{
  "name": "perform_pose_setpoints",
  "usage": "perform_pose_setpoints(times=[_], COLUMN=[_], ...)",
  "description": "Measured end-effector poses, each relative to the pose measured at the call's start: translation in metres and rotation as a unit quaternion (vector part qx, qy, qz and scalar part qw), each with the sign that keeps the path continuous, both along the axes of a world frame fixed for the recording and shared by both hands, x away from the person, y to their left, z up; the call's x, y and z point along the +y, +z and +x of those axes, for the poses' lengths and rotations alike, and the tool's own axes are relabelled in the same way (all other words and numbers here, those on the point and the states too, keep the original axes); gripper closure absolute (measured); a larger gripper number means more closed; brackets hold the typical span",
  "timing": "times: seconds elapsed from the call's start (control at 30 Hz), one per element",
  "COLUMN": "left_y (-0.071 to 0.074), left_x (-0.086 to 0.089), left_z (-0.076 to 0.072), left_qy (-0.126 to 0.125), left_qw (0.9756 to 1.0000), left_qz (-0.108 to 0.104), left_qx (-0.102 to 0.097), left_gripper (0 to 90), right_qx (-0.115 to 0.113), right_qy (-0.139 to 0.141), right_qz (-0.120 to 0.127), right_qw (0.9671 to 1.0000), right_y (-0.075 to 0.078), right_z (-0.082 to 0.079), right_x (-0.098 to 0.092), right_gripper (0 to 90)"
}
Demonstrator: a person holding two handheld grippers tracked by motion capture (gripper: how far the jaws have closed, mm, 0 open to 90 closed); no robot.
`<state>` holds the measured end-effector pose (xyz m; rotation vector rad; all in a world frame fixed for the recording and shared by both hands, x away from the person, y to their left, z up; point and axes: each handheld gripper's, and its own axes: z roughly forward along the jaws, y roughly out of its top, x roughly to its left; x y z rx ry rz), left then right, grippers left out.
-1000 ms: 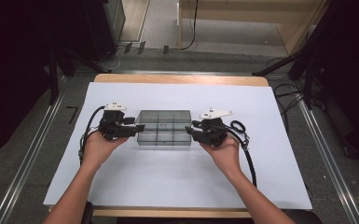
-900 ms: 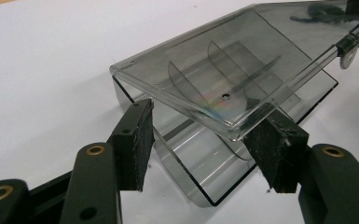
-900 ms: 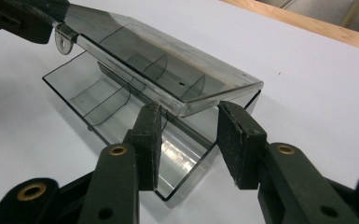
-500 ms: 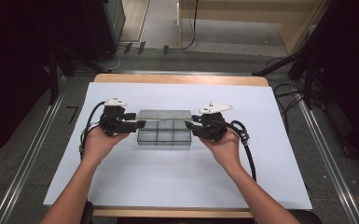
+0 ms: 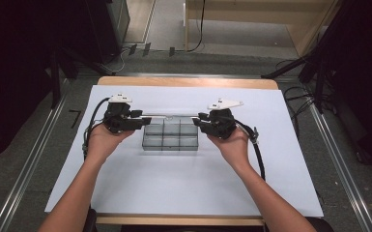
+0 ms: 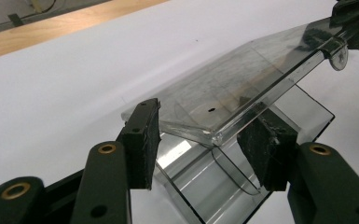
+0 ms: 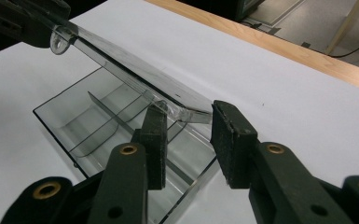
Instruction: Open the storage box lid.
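A clear plastic compartment box sits mid-table on the white sheet, its hinged lid raised above its far side. My left gripper holds the lid's left end and my right gripper its right end. In the left gripper view the lid corner lies between the pads of that gripper, over the open box. In the right gripper view the lid corner sits between the right gripper's pads, with the box's dividers below. Both pairs of jaws have just been closing on the lid.
A white sheet covers the wooden table, with bare room in front of and beside the box. Black cables trail from both grippers. Dark stands and floor rails flank the table.
The lid has swung up off the box, carried by both grippers, and the open compartments now show. Both hands have stayed nearly in place.
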<state>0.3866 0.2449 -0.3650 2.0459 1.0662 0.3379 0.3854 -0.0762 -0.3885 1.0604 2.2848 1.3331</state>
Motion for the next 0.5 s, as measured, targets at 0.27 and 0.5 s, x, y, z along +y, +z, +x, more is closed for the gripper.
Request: perform_pose_setpoints(times=[0.27, 0.5], left_y=[0.002, 0.0], left_x=[0.0, 0.004], left_z=[0.01, 0.017], left_qy=[0.003, 0.006], left_qw=[1.0, 0.9999], left_qz=[0.007, -0.004], left_qx=[-0.002, 0.01], left_gripper=[55.9, 58.6], right_qx=[0.003, -0.001], right_qy=[-0.002, -0.01], right_qz=[0.003, 0.003], right_qw=[1.0, 0.9999], right_y=[0.001, 0.001], right_z=[0.011, 0.017], right_x=[0.0, 0.002], right_gripper=[70.4, 70.8])
